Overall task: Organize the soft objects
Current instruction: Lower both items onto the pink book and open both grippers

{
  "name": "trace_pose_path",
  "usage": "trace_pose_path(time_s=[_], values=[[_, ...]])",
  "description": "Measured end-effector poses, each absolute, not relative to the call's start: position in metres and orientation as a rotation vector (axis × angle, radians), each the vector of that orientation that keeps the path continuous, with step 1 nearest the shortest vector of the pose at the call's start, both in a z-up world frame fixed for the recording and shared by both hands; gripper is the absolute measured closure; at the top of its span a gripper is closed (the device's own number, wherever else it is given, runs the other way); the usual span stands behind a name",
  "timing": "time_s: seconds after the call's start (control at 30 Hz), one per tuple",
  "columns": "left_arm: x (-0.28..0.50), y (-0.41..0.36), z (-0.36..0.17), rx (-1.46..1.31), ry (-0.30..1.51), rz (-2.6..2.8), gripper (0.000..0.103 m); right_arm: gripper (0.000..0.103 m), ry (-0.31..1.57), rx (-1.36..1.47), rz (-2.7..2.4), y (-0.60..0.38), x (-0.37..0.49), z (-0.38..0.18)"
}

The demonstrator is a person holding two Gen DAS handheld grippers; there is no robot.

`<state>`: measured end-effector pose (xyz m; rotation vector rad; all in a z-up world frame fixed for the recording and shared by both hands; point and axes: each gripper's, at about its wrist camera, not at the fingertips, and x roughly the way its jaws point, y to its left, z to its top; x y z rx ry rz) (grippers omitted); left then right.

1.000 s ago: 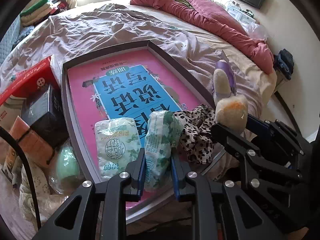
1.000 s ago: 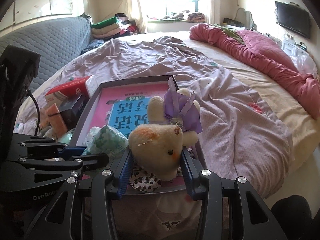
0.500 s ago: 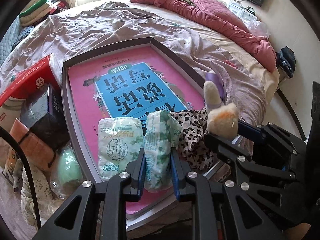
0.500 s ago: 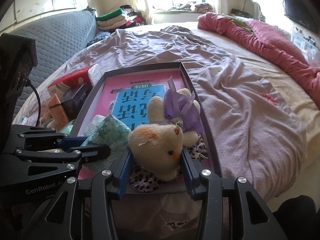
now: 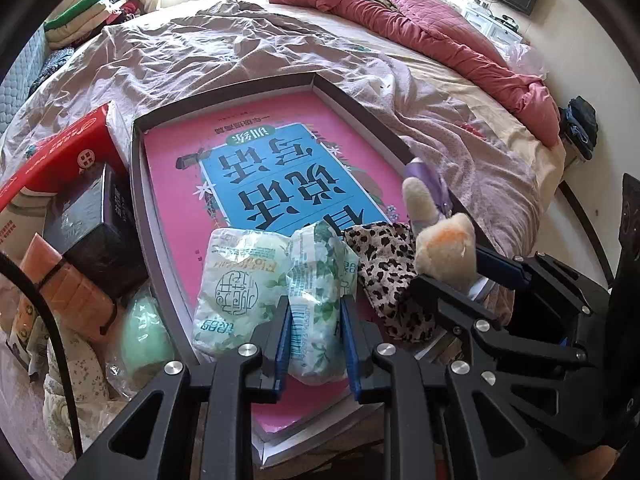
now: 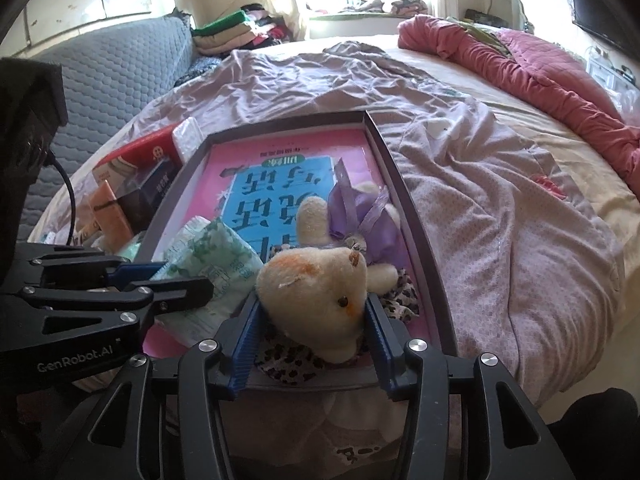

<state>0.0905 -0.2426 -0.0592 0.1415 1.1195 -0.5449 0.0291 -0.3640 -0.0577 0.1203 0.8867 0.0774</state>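
Note:
A grey shallow box (image 5: 138,184) with a pink and blue book inside lies on the bed. My left gripper (image 5: 314,320) is shut on a green-printed tissue pack (image 5: 320,280) at the box's near end. A second tissue pack (image 5: 236,284) lies to its left. A leopard-print cloth (image 5: 386,276) lies to its right. My right gripper (image 6: 312,316) is shut on a cream plush toy (image 6: 320,292) with a purple bow (image 6: 360,216), low over the leopard cloth (image 6: 288,360). The toy also shows in the left wrist view (image 5: 444,248).
A red carton (image 5: 60,152), a black box (image 5: 92,216), an orange packet (image 5: 64,292) and a green bagged item (image 5: 140,332) lie left of the grey box. A red quilt (image 5: 420,20) lies at the far right. The bed edge runs along the right.
The right gripper has lowered the plush toy down and forward onto the leopard cloth in the box. The left gripper has stayed shut on the tissue pack, moving slightly forward.

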Motion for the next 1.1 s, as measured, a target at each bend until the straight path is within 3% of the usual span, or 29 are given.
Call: trace_pose_path(time_s=[0.6, 0.77, 1.1], values=[[0.081, -0.243, -0.054, 0.168, 1.113, -0.536, 0.078, 0.044, 0.852, 0.124, 0.060, -0.364, 0.023, -0.043], [0.078, -0.243, -0.047, 0.160, 1.105, -0.549, 0.067, 0.043, 0.833, 0.146, 0.032, -0.373, 0.018, -0.037], [0.074, -0.233, -0.035, 0.156, 1.073, -0.512, 0.059, 0.042, 0.805, 0.181, -0.011, -0.384, 0.010, -0.026]])
